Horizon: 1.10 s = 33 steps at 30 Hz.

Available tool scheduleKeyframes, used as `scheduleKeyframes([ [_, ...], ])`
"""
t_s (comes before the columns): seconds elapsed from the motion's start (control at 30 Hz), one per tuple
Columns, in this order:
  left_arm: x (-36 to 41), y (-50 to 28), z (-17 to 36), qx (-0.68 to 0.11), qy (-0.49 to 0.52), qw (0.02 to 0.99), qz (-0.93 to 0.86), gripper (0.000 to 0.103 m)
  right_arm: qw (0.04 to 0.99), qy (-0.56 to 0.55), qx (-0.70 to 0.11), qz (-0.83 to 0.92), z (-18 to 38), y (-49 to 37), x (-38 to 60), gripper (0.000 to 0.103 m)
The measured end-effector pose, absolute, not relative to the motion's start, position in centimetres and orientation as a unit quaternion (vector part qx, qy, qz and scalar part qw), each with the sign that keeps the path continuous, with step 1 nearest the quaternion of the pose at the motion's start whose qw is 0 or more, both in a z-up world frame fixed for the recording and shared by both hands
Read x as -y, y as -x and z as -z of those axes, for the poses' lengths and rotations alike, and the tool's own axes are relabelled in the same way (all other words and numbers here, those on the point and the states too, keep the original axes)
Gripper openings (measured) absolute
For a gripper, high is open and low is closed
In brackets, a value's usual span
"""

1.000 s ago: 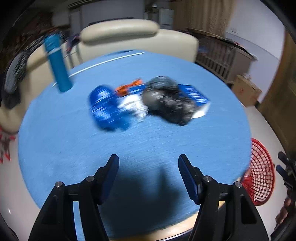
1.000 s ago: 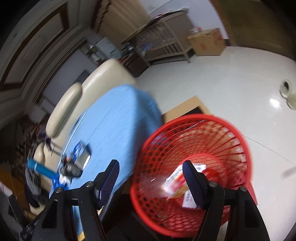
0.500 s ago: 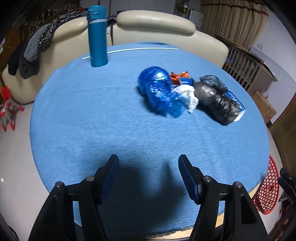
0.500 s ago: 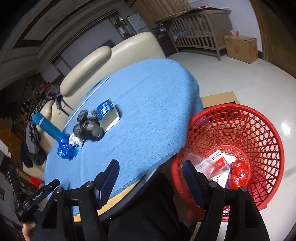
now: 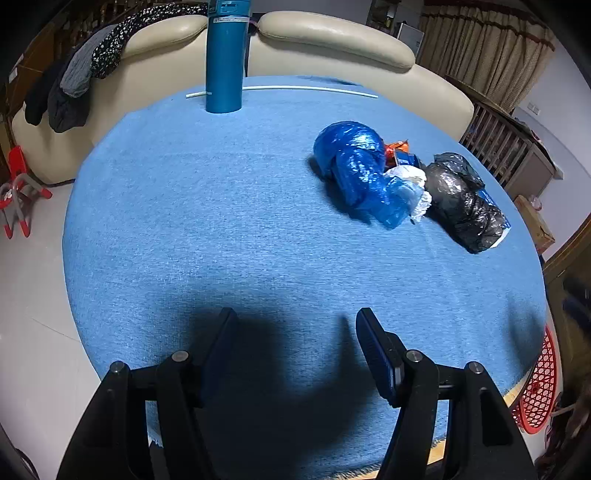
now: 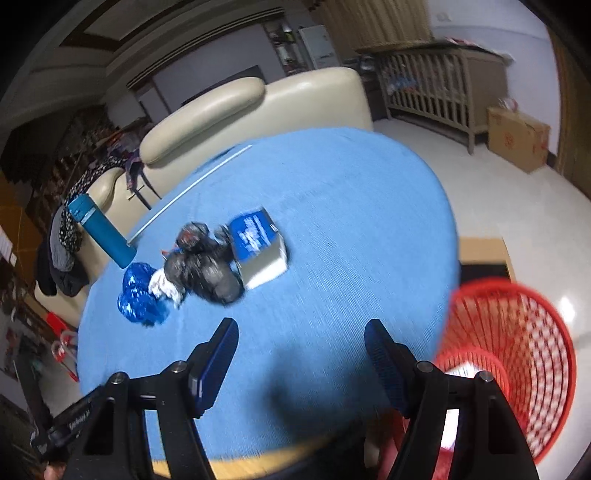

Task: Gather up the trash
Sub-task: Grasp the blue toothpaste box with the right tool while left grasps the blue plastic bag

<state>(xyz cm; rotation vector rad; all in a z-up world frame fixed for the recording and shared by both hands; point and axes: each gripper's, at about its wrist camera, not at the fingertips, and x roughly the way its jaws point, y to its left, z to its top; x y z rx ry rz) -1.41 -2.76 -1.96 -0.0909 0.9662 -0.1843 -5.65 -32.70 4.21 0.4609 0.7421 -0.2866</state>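
Observation:
A pile of trash lies on the round blue table (image 5: 221, 221): a blue plastic bag (image 5: 356, 168), a white crumpled wrapper (image 5: 412, 181), an orange wrapper (image 5: 397, 147) and a black plastic bag (image 5: 461, 201) over a blue-and-white box (image 6: 258, 245). The same pile shows in the right wrist view, with the blue bag (image 6: 138, 299) and black bag (image 6: 207, 271). My left gripper (image 5: 295, 347) is open and empty above the table's near edge. My right gripper (image 6: 301, 354) is open and empty, over the table edge beside the red basket (image 6: 517, 350).
A tall teal bottle (image 5: 224, 55) stands at the table's far side next to a white rod (image 5: 288, 88). A cream sofa (image 5: 332, 33) with clothes on it curves behind the table. The red basket (image 5: 539, 384) stands on the floor at the right.
The right gripper has swung from over the red basket, which holds trash, back toward the table. The left gripper's view has shifted, so the pile now lies further to its right.

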Motion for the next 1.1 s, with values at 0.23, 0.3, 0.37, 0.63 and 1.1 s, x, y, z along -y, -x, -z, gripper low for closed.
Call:
scheduleKeyframes([
  [0.23,2.1,0.7,2.2,-0.460,0.036,0.883,0.083,0.067,0.903,-0.174,-0.379,0.107,-5.1,-1.8,32.4,0.074],
  [0.3,1.9,0.6,2.3,-0.459,0.033,0.884,0.083,0.068,0.900,-0.164,-0.391,0.099,-4.7,-3.7,32.3,0.074],
  [0.37,1.8,0.3,2.4,-0.456,0.029,0.886,0.083,0.068,0.897,-0.160,-0.401,0.094,-4.2,-5.1,32.3,0.074],
  [0.63,2.2,-1.0,2.6,-0.457,0.030,0.885,0.087,0.068,0.886,-0.142,-0.432,0.090,-2.3,-10.0,32.6,0.074],
  [1.1,6.6,-7.6,-0.3,-0.433,0.045,0.893,0.114,0.069,0.873,-0.177,-0.450,0.061,1.0,-10.1,33.4,0.059],
])
